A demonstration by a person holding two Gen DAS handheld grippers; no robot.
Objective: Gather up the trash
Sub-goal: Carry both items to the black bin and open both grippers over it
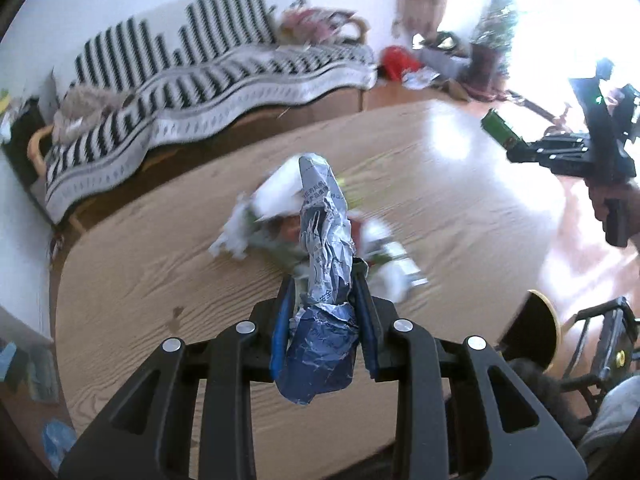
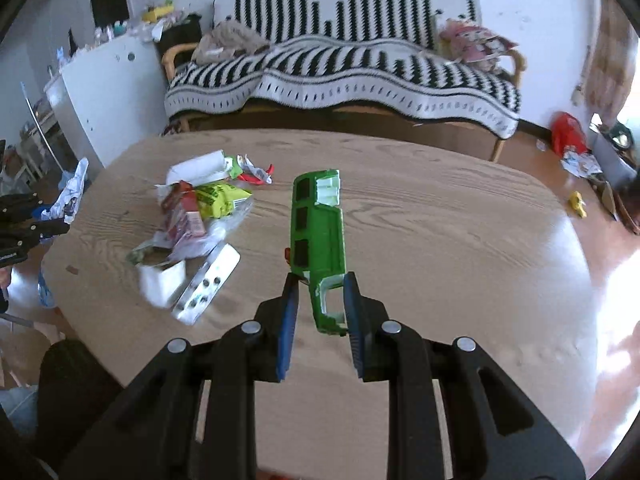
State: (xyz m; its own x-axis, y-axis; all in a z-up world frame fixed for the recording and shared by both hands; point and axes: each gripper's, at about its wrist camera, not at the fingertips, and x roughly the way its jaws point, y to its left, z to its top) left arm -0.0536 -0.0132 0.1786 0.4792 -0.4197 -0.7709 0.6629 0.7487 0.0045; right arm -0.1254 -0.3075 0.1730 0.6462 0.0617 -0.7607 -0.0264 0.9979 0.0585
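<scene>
Left gripper (image 1: 326, 280): its blue-padded fingers (image 1: 280, 336) are clamped on a crumpled blue-and-white printed wrapper (image 1: 326, 240), which sticks up and forward from between them, above the counter.
Wrapper seen from the other side: in the right wrist view the left gripper (image 2: 44, 224) shows at the far left edge, off the counter's left edge, with the crumpled wrapper (image 2: 72, 192) at its tip.
Trash pile (image 2: 196, 216): it lies on the left half of the wooden counter (image 2: 440, 240); a white carton, a red packet, a yellow-green packet (image 2: 218, 198), clear plastic and a silvery blister strip (image 2: 208, 282) lie touching one another. A red scrap lies just beside the pile toward the far edge.
Same pile, left wrist view: blurred, under and behind the held wrapper (image 1: 280, 208).
Right gripper (image 2: 320, 284): its fingers (image 2: 288, 320) are closed on the near end of a green plastic toy-car body (image 2: 318, 224), held tilted above the middle of the counter, right of the pile.
Right gripper, left wrist view: it shows at the right edge (image 1: 508, 148) over the counter's right side, a hand (image 1: 612, 208) on its grip, the green piece (image 1: 498, 130) at its tip.
Sofa (image 2: 344, 76): behind the far edge, under a black-and-white striped throw.
Floor (image 2: 576, 200): right of the counter, with scattered litter.
</scene>
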